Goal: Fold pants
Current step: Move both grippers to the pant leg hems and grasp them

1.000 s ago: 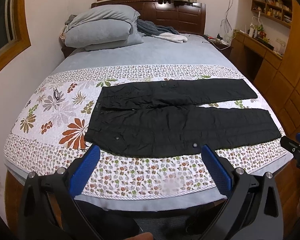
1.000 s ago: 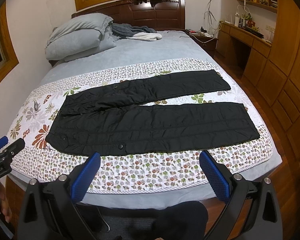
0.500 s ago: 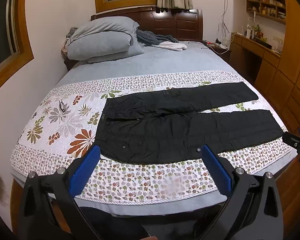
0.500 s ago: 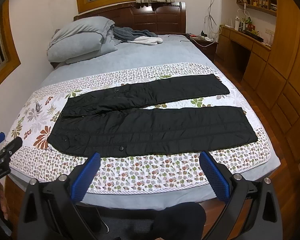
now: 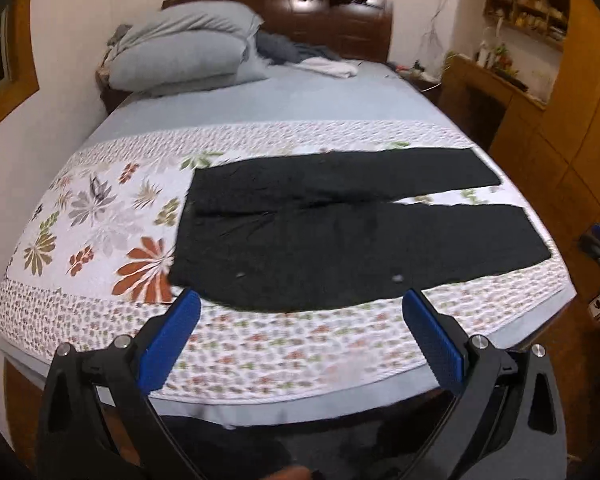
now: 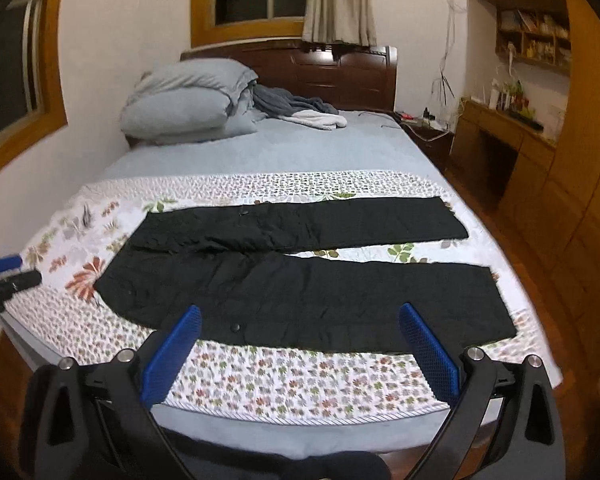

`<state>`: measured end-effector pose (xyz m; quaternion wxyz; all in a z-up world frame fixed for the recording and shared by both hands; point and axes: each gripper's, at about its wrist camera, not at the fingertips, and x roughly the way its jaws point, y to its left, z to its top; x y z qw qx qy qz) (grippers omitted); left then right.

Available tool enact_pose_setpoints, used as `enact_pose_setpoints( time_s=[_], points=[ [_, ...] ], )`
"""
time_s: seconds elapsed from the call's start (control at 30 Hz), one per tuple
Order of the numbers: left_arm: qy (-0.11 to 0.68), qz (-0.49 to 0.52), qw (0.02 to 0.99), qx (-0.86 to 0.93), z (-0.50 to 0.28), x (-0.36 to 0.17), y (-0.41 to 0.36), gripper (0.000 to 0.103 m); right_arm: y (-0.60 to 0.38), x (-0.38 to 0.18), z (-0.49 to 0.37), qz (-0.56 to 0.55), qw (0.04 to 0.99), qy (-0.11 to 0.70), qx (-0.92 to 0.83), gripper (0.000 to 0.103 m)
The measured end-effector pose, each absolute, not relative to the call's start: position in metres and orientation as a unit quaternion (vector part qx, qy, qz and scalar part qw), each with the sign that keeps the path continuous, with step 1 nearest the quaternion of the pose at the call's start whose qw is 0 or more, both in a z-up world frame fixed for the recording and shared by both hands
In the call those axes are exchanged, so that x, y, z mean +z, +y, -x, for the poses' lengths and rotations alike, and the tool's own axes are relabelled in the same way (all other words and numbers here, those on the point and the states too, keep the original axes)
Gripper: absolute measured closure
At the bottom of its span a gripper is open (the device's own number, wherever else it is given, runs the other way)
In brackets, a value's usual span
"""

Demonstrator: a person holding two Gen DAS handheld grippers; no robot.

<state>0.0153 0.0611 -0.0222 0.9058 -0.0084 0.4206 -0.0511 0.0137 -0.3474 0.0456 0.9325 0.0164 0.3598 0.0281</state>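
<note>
Right wrist view: black quilted pants [image 6: 300,292] lying flat on floral bedspread [image 6: 284,380], looking soft, limp; right gripper [image 6: 300,344] and left gripper [image 5: 298,332] hovering wide open, empty; near-leg edge at 12 o'clock looking best for pinching.

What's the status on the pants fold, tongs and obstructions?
Left tongs open, empty. Right tongs open, empty. Black pants flat on floral quilt, legs apart, unfolded. Nothing on them.

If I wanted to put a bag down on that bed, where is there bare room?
Bare: the grey sheet between the grey pillows and the floral quilt, and the quilt left of the black pants waistband. Crowded: the pants-covered middle and the pillow corner.
</note>
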Motion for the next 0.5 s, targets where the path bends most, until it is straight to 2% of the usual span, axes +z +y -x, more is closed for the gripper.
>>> enact_pose_setpoints(
  time_s=[0.2,0.33,0.5],
  points=[
    [0.457,0.087,0.885,-0.007,-0.054,-0.067,0.139,0.002,-0.404,0.015,-0.037,-0.073,0.924,0.376,0.001,0.003],
    [0.44,0.107,0.89,0.047,-0.079,-0.092,0.177,0.002,-0.443,-0.005,-0.053,-0.08,0.917,0.389,-0.032,0.003],
    [0.515,0.251,0.819,0.018,-0.124,-0.141,0.226,0.003,-0.491,-0.034,-0.071,-0.123,0.892,0.43,-0.063,0.003]
  ],
)
